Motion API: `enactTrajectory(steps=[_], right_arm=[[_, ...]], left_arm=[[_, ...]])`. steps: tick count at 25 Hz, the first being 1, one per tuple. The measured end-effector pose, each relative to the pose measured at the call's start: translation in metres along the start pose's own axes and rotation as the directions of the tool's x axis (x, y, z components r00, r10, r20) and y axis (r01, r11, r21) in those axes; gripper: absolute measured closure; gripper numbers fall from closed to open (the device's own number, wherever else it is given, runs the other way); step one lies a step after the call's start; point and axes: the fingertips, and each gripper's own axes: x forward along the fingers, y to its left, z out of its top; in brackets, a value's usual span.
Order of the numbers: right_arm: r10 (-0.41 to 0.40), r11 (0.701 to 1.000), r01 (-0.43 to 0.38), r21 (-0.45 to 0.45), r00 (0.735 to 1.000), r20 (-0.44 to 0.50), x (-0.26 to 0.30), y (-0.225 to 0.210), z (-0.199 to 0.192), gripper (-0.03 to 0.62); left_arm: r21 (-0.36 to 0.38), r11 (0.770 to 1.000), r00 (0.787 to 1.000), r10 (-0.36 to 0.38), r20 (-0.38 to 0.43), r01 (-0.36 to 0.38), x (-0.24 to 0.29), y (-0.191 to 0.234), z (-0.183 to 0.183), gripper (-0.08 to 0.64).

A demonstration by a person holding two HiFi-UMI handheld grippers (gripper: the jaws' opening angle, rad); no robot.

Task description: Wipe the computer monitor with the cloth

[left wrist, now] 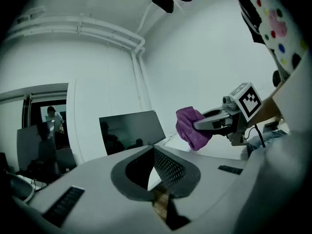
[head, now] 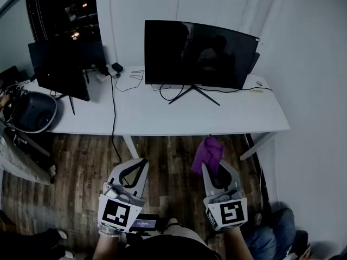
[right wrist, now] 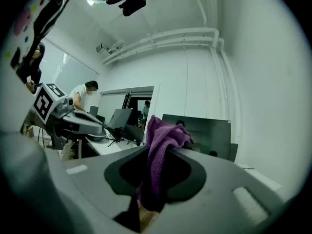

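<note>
Your white table [head: 162,117] carries the curved monitor [head: 199,53] right of centre, a smaller dark monitor [head: 64,72] at its left end, and loose black cables [head: 114,104] between them.

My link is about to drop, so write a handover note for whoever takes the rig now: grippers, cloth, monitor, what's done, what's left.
Right gripper: shut on the purple cloth, which is bunched between its jaws.
Left gripper: jaws together, empty.
Both hang over the wooden floor, short of the white desk.
The large monitor stands on the desk, screen dark, facing the rig.
Done: cloth in grip.
Left: carry the cloth to the screen and wipe it; no contact yet.
</note>
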Motion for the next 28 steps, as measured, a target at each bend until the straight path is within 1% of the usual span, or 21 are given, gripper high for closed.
enactTrajectory(steps=[5,14,22,28], right_arm=[[0.001,1.0,-0.001,0.004,1.0,0.01,0.006,-0.003,0.0,0.502],[0.005,1.0,-0.005,0.026,1.0,0.008,0.005,-0.016,-0.006,0.502],[0.02,0.999,-0.021,0.039,1.0,0.013,-0.003,-0.034,-0.013,0.502],[0.042,0.998,-0.043,0.043,0.999,0.027,-0.015,-0.044,-0.019,0.502]], left_arm=[[0.021,1.0,1.0,0.001,0.017,-0.001,0.007,0.004,0.005,0.554],[0.022,1.0,1.0,0.009,0.009,-0.009,0.018,0.0,0.005,0.554],[0.03,0.999,0.999,0.034,0.009,-0.035,0.028,-0.014,0.013,0.554],[0.045,0.998,0.999,0.052,0.015,-0.052,0.03,-0.033,0.019,0.554]])
